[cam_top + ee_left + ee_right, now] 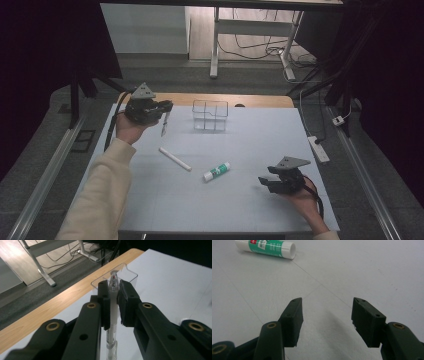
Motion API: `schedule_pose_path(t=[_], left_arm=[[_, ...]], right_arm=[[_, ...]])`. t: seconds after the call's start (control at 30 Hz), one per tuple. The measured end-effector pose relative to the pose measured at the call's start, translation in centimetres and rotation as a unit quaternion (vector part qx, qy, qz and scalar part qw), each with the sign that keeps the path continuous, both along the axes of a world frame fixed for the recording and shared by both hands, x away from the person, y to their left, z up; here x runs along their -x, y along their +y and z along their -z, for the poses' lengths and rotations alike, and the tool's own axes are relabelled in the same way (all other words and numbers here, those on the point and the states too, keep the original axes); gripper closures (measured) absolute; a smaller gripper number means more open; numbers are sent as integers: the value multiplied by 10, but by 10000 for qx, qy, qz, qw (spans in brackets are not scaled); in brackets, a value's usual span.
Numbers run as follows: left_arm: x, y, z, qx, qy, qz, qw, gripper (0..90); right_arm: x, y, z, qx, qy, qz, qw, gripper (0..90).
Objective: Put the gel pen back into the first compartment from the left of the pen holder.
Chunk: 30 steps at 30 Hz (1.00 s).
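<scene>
At the far left of the white table top [150,200], the left gripper [167,106] is held above the surface in a hand whose cream sleeve [102,195] comes up from the bottom edge. Its jaws are clenched on a slim clear plastic pen [164,125], which hangs from them with its tip pointing down at the table; in the left gripper view the pen [113,315] stands gripped between the two black pads, its spring and a red mark showing at the top end. Just to the right of the pen, near the table's far edge, stands a small clear plastic organiser box [210,115] with inner dividers; its compartments look empty, and the pen is beside it, not inside. Nearer the person, a white stick-shaped marker [175,158] lies flat and slanted on the table. Right of that lies a white glue stick with a green label [217,171], on its side and apart from the marker. At the right, the right gripper [263,181] rests low over the table with its jaws released and spread, nothing between them; the glue stick [265,248] lies well ahead of them.
</scene>
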State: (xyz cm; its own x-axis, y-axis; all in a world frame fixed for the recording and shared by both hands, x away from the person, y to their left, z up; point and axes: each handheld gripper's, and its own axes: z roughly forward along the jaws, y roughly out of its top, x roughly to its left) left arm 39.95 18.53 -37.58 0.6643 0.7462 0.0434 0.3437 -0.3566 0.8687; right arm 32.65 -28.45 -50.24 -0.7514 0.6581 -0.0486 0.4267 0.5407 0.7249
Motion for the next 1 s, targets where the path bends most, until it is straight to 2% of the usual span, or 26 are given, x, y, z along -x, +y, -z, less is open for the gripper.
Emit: schedule_pose_path(t=[0.07,0.3,0.6,1.0], left_arm=[[-2,-3,-2,86,-8,29,10000,800],[-8,-15,-10,191,-107,87,9997,800],[-19,-25,-16,387,-162,57,9991,800],[-37,-37,-22,514,-225,44,9984,800]], right_arm=[[0,0,0,-9,-9,6,10000,417],[0,-1,0,-29,-16,36,10000,417],[0,-2,0,-43,-27,39,10000,416],[0,-2,-1,-97,-45,87,9999,417]])
